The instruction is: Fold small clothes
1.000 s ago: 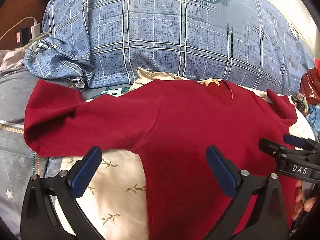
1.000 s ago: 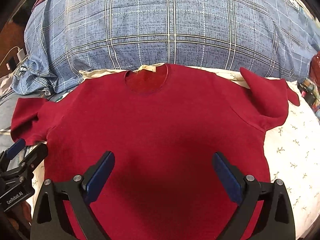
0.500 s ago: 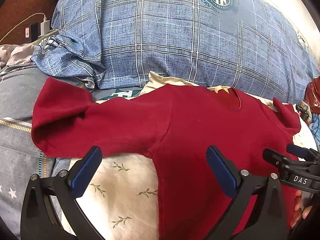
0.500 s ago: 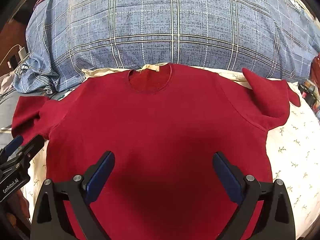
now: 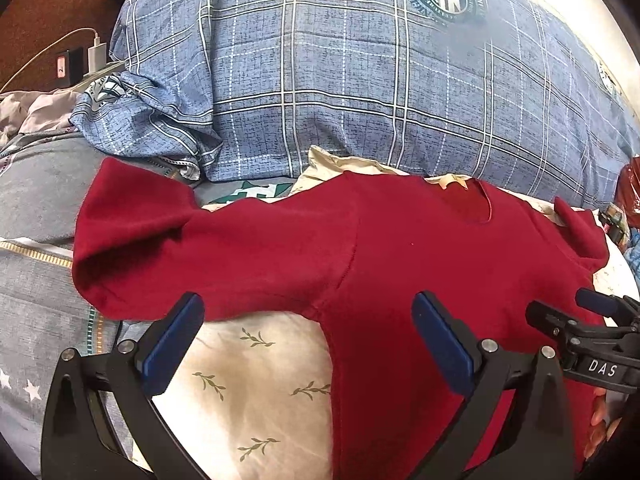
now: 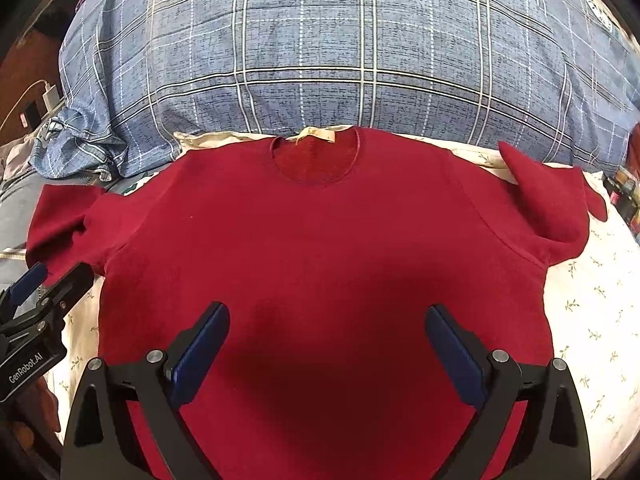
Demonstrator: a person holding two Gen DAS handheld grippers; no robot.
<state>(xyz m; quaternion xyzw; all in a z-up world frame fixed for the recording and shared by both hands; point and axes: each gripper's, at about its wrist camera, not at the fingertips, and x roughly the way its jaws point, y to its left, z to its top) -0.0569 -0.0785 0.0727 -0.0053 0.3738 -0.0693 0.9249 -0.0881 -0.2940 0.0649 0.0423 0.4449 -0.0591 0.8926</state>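
A dark red short-sleeved shirt (image 6: 320,248) lies spread flat, neck hole at the far side, on a cream leaf-print cloth (image 6: 592,312). Its left sleeve (image 5: 132,248) sticks out to the left, its right sleeve (image 6: 552,200) is crumpled. My left gripper (image 5: 306,316) is open and empty above the shirt's left armpit and the cloth. It also shows in the right wrist view (image 6: 52,280). My right gripper (image 6: 326,320) is open and empty above the shirt's lower middle. It also shows in the left wrist view (image 5: 560,308).
A big blue plaid quilt (image 6: 340,48) is piled behind the shirt. Grey star-print bedding (image 5: 36,312) lies at the left. A white charger and cable (image 5: 96,52) sit at the far left. Coloured clutter (image 5: 628,196) lies at the right edge.
My left gripper has moved left, so the left sleeve and armpit now sit ahead of it. My right gripper has barely moved. Both stay open.
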